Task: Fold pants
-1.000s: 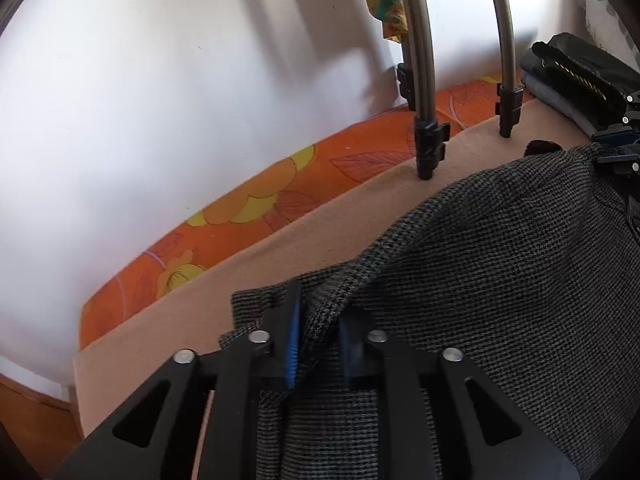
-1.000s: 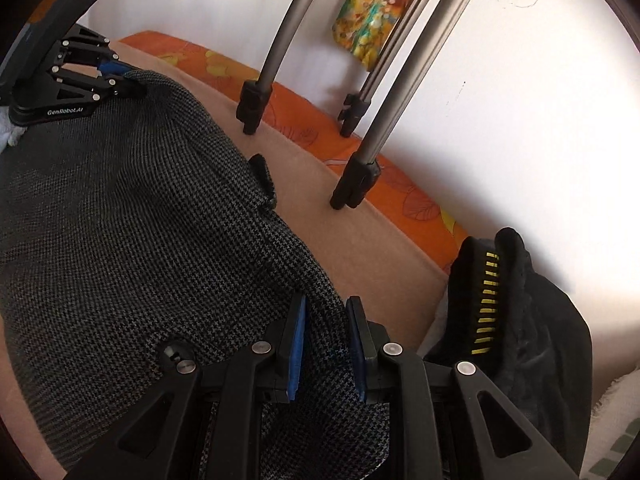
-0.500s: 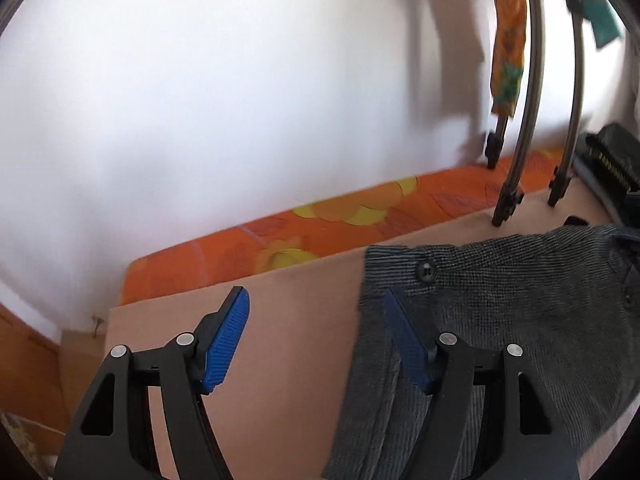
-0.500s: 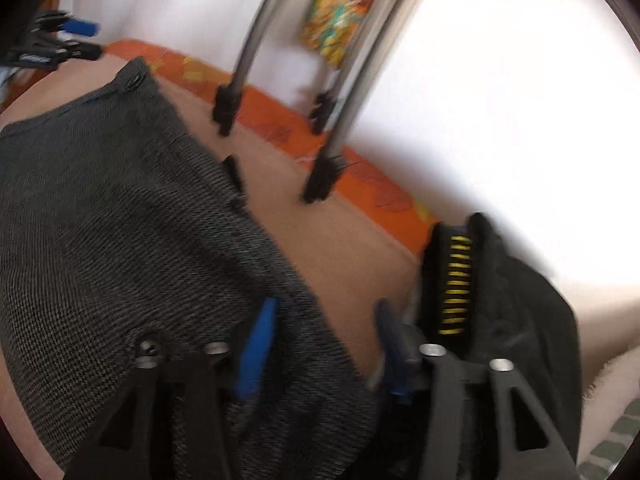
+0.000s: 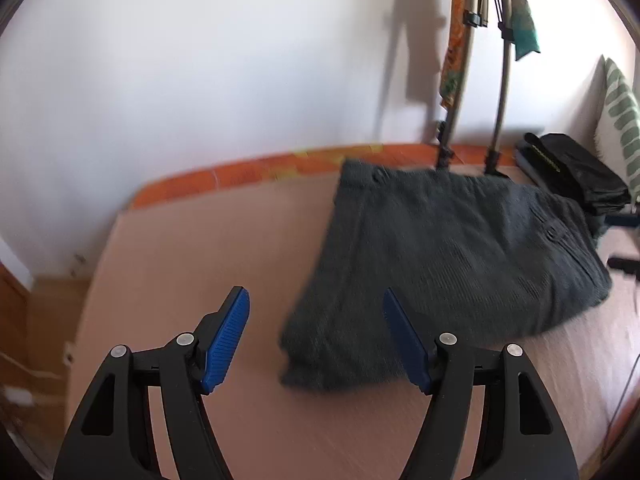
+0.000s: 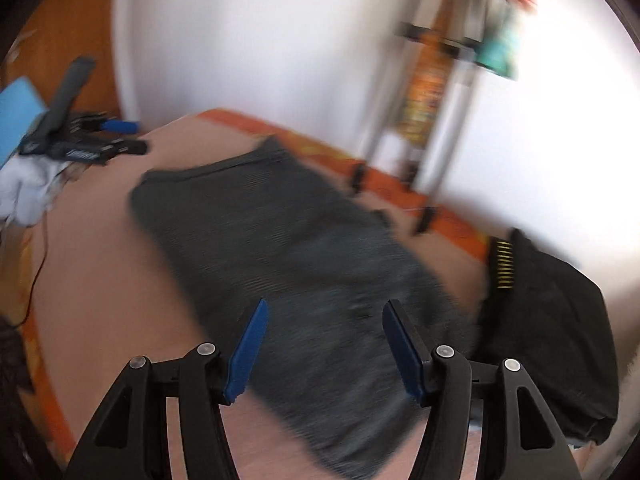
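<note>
The dark grey checked pants (image 5: 448, 256) lie folded flat on the tan sheet; they also show in the right wrist view (image 6: 288, 264). My left gripper (image 5: 316, 340) is open and empty, raised above the sheet just left of the pants' near corner. My right gripper (image 6: 324, 348) is open and empty, raised over the near end of the pants. The left gripper also shows at the far left of the right wrist view (image 6: 92, 140). Both views are motion-blurred.
A folded stack of black clothes (image 6: 548, 328) lies right of the pants, also in the left wrist view (image 5: 572, 172). Metal rack legs (image 5: 452, 120) stand on the bed by the white wall. An orange floral sheet edge (image 5: 248, 168) runs along the wall. A thin cable (image 6: 36, 276) lies at left.
Both grippers have opened, let go of the pants' edge and pulled back and up. The pants now lie flat on the sheet.
</note>
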The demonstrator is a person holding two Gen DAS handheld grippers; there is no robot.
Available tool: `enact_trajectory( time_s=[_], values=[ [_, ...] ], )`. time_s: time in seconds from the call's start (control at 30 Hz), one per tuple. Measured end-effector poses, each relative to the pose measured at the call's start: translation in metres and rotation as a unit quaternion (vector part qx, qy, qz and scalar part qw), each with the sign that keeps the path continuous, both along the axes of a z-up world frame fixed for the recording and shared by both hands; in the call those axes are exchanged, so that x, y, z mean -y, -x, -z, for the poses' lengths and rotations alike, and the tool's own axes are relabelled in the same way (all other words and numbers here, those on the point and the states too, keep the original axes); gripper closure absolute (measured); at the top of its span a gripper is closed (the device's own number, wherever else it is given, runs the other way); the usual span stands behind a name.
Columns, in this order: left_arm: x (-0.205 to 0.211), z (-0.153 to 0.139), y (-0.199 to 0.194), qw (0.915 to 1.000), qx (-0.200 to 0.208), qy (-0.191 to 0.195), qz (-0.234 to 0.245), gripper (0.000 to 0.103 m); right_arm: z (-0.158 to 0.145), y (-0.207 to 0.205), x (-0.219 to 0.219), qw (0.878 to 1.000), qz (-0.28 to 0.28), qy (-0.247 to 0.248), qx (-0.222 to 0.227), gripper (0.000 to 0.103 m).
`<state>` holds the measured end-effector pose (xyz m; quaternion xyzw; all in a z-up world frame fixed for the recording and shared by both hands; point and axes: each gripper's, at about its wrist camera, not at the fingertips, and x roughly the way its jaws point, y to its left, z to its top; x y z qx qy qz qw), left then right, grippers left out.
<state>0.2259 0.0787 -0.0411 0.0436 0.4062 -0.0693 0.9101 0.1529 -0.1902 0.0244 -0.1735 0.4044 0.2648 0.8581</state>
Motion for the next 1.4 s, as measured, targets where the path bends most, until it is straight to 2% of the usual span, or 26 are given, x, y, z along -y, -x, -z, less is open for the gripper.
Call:
enact_trajectory(
  time_s=[0.13, 0.2, 0.27, 0.4, 0.5, 0.8, 1.03, 1.07, 1.1, 1.13, 1.17, 1.27, 1.4],
  values=[
    [0.003, 0.012, 0.02, 0.9993, -0.029, 0.02, 0.012, 0.035, 0.018, 0.023, -0.013, 1.0, 0.011, 0.01, -0.025, 0.041],
    [0.01, 0.021, 0.029, 0.9985, -0.046, 0.006, 0.029, 0.036, 0.029, 0.031, -0.01, 0.999, 0.026, 0.013, -0.045, 0.041],
    [0.017, 0.033, 0.034, 0.9968, -0.065, -0.001, 0.047, 0.042, 0.031, 0.04, -0.007, 0.998, 0.031, 0.024, -0.047, 0.041],
    [0.023, 0.046, 0.034, 0.9935, -0.094, 0.016, 0.062, 0.049, 0.038, 0.043, -0.009, 0.998, 0.03, 0.027, -0.044, 0.041],
    [0.028, 0.051, 0.029, 0.9927, -0.099, -0.003, 0.069, 0.055, 0.045, 0.039, -0.02, 0.999, 0.024, 0.03, -0.039, 0.041],
    [0.02, 0.051, 0.015, 0.994, -0.095, 0.028, 0.046, 0.055, 0.063, 0.027, -0.072, 0.996, -0.02, 0.087, -0.005, 0.038],
    [0.026, 0.05, 0.011, 0.9941, -0.088, 0.035, 0.052, 0.055, 0.081, 0.026, -0.104, 0.985, -0.055, 0.158, 0.046, 0.033],
    [0.026, 0.048, 0.009, 0.9942, -0.087, 0.037, 0.052, 0.055, 0.081, 0.025, -0.107, 0.983, -0.06, 0.165, 0.051, 0.035],
    [0.026, 0.046, 0.007, 0.9943, -0.085, 0.04, 0.051, 0.055, 0.08, 0.024, -0.109, 0.982, -0.065, 0.17, 0.054, 0.045],
    [0.024, 0.043, 0.005, 0.9943, -0.082, 0.046, 0.05, 0.055, 0.08, 0.022, -0.111, 0.979, -0.068, 0.182, 0.056, 0.056],
    [0.023, 0.041, 0.002, 0.9942, -0.081, 0.051, 0.049, 0.055, 0.079, 0.018, -0.112, 0.978, -0.073, 0.191, 0.052, 0.072],
    [0.022, 0.033, -0.008, 0.9952, -0.068, 0.057, 0.042, 0.055, 0.057, 0.0, -0.105, 0.986, -0.079, 0.146, 0.015, 0.091],
    [0.023, 0.028, -0.021, 0.9958, -0.059, 0.062, 0.034, 0.055, 0.027, -0.033, -0.092, 0.994, -0.061, 0.092, -0.013, 0.093]
  ],
)
